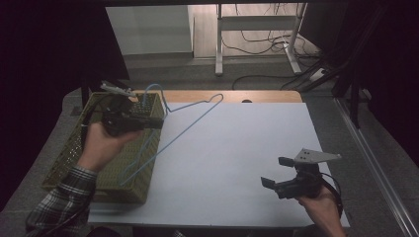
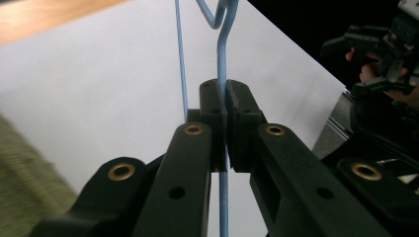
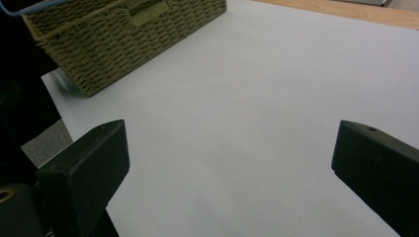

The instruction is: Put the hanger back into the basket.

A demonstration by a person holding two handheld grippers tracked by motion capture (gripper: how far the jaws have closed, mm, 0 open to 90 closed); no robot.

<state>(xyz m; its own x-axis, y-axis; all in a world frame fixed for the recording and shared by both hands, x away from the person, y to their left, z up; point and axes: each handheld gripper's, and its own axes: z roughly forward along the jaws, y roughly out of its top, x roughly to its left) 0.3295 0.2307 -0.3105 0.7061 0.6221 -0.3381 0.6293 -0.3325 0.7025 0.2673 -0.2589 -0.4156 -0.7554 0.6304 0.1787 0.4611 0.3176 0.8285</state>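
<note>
At the left edge of the white tabletop (image 1: 237, 148), over the woven basket (image 1: 74, 158), the left gripper (image 1: 157, 122) is clamped tight on the wire of a blue hanger (image 1: 190, 120). The hanger is held clear of the basket, its hook end reaching out over the sheet. The step looks like lifting the hanger out; next it needs carrying rightward to set down or hand over. Low at the right, the right gripper (image 1: 275, 171) waits with jaws wide apart, holding nothing.

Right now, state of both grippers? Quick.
Left gripper: shut on the blue wire hanger, held above the wicker basket.
Right gripper: open, jaws wide apart, holding nothing, over the white tabletop.
</note>
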